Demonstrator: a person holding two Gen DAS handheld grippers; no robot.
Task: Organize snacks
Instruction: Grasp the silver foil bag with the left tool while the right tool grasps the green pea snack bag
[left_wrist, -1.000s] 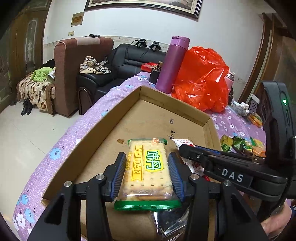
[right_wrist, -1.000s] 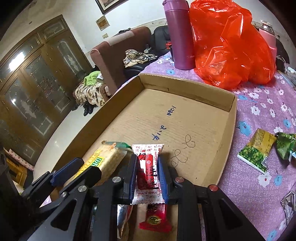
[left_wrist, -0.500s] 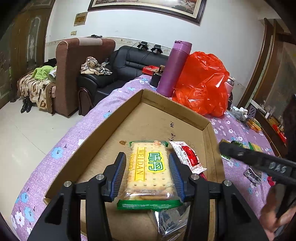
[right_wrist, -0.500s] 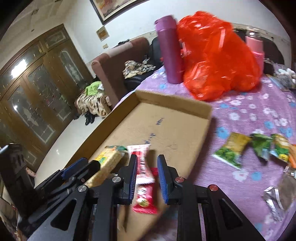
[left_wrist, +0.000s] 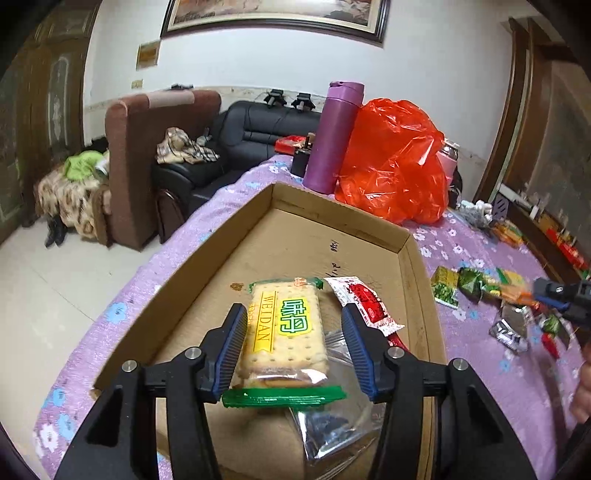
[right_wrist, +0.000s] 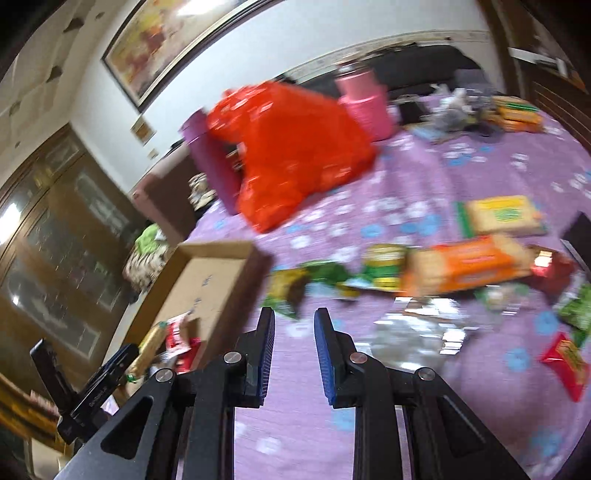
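Note:
A shallow cardboard box (left_wrist: 332, 206) lies on the purple flowered cloth. In it are a WEIDAN cracker packet (left_wrist: 284, 336), a red-and-white packet (left_wrist: 364, 301) and a clear silver packet (left_wrist: 332, 428). My left gripper (left_wrist: 293, 314) straddles the cracker packet and its jaws are opening, with a gap showing at the right pad. My right gripper (right_wrist: 294, 314) hovers over the cloth right of the box (right_wrist: 207, 280), jaws nearly together and empty. The right wrist view is blurred. Beyond it lie loose snacks: an orange packet (right_wrist: 465, 264), green packets (right_wrist: 325, 273) and a silver packet (right_wrist: 417, 332).
A purple flask (left_wrist: 334, 136) and an orange-red plastic bag (left_wrist: 395, 162) stand behind the box, with a pink flask (right_wrist: 364, 103) beside them. More packets lie at the table's far right. The table edge drops to the floor on the left, with sofas beyond.
My right gripper has swung away from the box to the right, over the loose snacks; the red packet stays in the box. My left jaws have widened around the cracker packet.

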